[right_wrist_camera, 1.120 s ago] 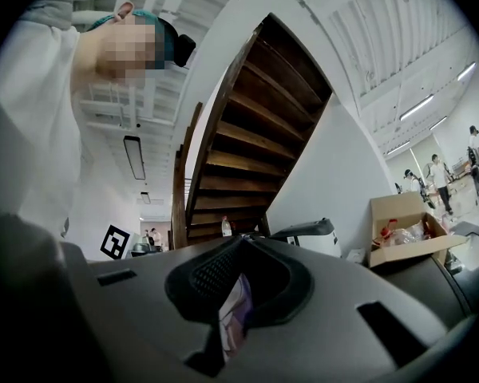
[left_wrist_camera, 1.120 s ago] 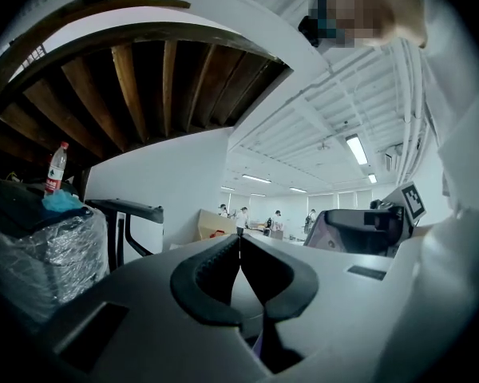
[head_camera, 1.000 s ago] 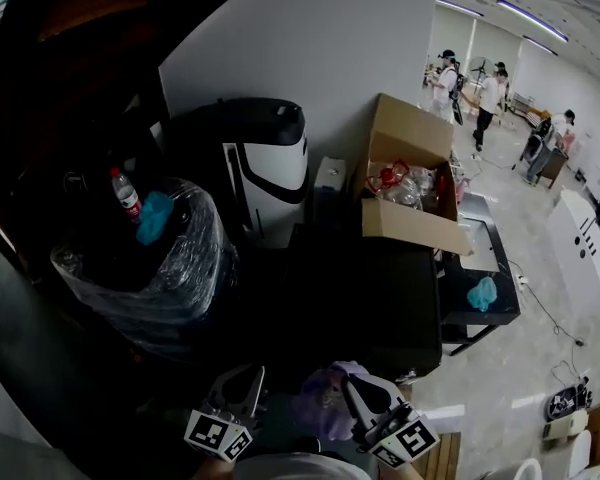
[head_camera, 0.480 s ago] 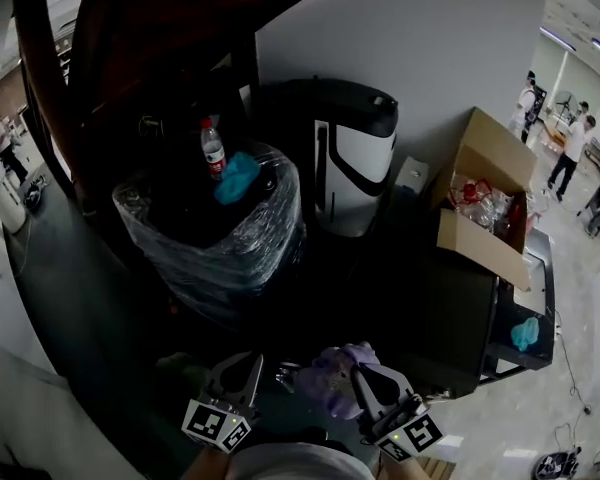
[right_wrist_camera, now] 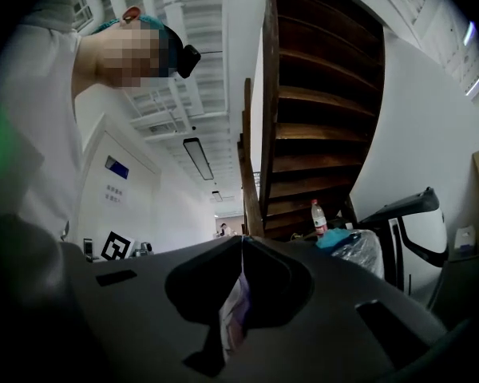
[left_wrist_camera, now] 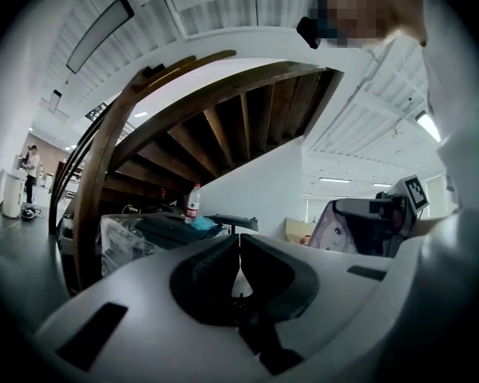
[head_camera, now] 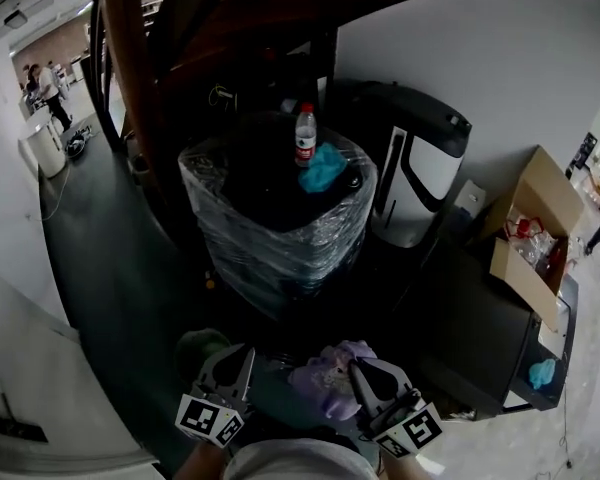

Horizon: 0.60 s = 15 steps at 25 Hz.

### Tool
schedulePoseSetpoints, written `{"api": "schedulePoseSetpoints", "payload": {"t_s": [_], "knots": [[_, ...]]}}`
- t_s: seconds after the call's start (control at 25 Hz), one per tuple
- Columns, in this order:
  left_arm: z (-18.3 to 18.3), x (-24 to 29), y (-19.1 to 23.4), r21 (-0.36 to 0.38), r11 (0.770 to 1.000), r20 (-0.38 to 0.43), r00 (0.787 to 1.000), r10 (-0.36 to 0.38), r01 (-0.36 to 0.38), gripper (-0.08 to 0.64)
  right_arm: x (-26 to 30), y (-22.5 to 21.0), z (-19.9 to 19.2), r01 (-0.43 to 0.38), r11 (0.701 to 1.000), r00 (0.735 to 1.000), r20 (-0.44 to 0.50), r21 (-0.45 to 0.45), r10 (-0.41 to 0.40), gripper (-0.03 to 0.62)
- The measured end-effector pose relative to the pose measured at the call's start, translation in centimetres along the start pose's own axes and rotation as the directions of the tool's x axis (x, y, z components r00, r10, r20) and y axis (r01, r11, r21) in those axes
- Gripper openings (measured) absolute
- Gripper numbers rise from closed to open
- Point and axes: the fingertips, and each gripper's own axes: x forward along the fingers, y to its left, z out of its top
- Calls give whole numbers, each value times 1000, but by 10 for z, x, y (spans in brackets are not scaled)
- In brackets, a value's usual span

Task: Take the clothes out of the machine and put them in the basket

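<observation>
- Right gripper [head_camera: 356,370]: fingers pinching a pale purple garment [head_camera: 323,386], which bunches between the two grippers.
- Left gripper [head_camera: 244,356]: fingers pressed together, nothing between them.
- Plastic-wrapped bundle [head_camera: 280,238]: ahead, bottle [head_camera: 305,135] on top.

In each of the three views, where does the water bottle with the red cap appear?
Head view: water bottle upper centre, upright on the wrapped bundle.
Left gripper view: water bottle left of centre, small and far.
Right gripper view: water bottle right of centre, small and far.
Shared landmark: the teal cloth right beside it.
</observation>
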Motion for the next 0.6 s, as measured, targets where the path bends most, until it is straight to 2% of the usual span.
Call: {"api": "schedulePoseSetpoints", "payload": {"t_s": [0.32,0.6], "knots": [[9,-80,96,-6,994,12,994,113,-113,21,89,82,-19,-115,993,993,-7,16,115,12],[11,-154,167,-22,978,27,978,209,-209,21,158,150,-41,-217,976,975,-33,20,218,11]]}}
